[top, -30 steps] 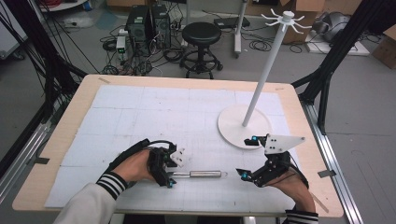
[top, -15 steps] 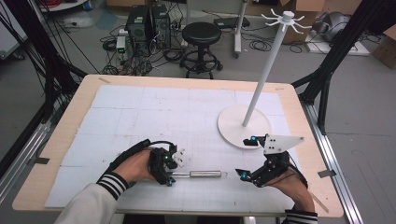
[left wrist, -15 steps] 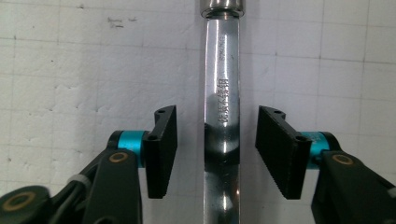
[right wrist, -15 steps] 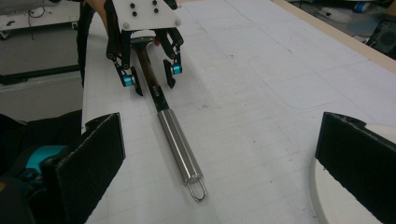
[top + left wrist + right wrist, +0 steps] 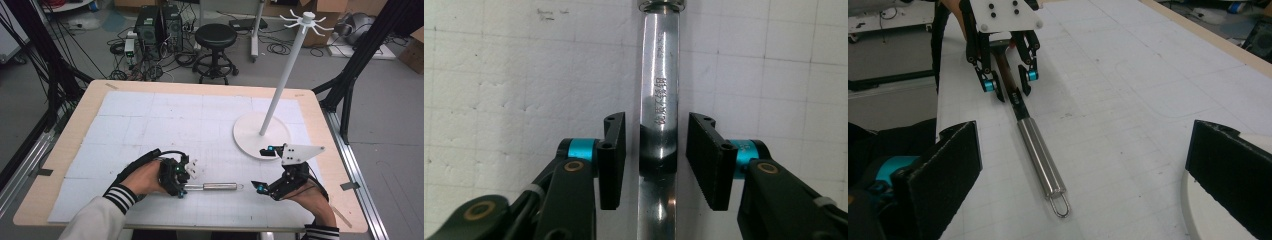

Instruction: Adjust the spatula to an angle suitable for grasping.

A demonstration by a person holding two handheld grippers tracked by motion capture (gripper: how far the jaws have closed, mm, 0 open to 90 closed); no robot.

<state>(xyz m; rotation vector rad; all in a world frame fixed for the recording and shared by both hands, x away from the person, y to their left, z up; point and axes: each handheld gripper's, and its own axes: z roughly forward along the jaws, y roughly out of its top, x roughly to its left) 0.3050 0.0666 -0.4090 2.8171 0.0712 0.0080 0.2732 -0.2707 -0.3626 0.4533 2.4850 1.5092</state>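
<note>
Straddling steel utensil handle (image 5: 659, 100) lying near table edge | left gripper (image 5: 656, 150) jaws apart, not touching, apparently lined up to clamp | right gripper (image 5: 265, 169) spread wide, empty, beside hanger stand (image 5: 262, 132)

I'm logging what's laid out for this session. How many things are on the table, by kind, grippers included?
Metal utensil with a steel handle: 1
White hanging stand: 1
Handheld grippers: 2, the left gripper and the right gripper
Total: 4
</note>
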